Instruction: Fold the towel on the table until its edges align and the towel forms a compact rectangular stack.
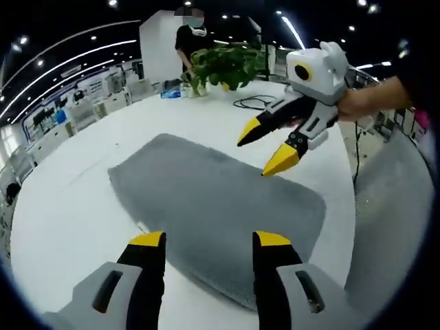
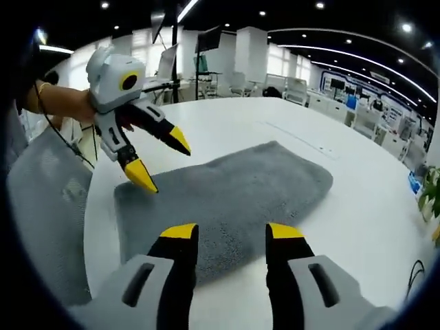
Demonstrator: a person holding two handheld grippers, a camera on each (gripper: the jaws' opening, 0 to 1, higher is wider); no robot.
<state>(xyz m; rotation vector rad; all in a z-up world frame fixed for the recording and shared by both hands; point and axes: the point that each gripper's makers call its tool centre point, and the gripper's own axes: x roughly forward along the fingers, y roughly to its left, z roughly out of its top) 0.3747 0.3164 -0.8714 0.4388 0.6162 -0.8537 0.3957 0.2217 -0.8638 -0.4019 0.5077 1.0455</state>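
A grey towel is seen spread flat and unfolded on a white tabletop, lying in a single layer with rounded corners. In the left gripper view, the left hand-held gripper is held just over the near edge of the towel, its yellow-tipped jaws standing apart with nothing between them. At the far side of the towel, the right hand-held gripper is seen reaching in from the right, held by a hand; its jaws are spread wide and its lower tip is poised at, or just above, the far edge of the towel. Whether the tip touches the cloth cannot be told.

In the right gripper view, the right hand-held gripper is shown over the near edge of the towel, jaws apart and empty. Opposite it, the left hand-held gripper is seen with open jaws, its lower tip near the towel's far left corner, and a hand is visible behind it.

Beyond the towel, a leafy green potted plant is set at the far edge of the tabletop, with a small blue object beside it and a dark cable lying near by. A person in dark clothing stands behind the plant. A grey chair is placed just beside the tabletop. Rows of desks and ceiling lights are seen in the background.
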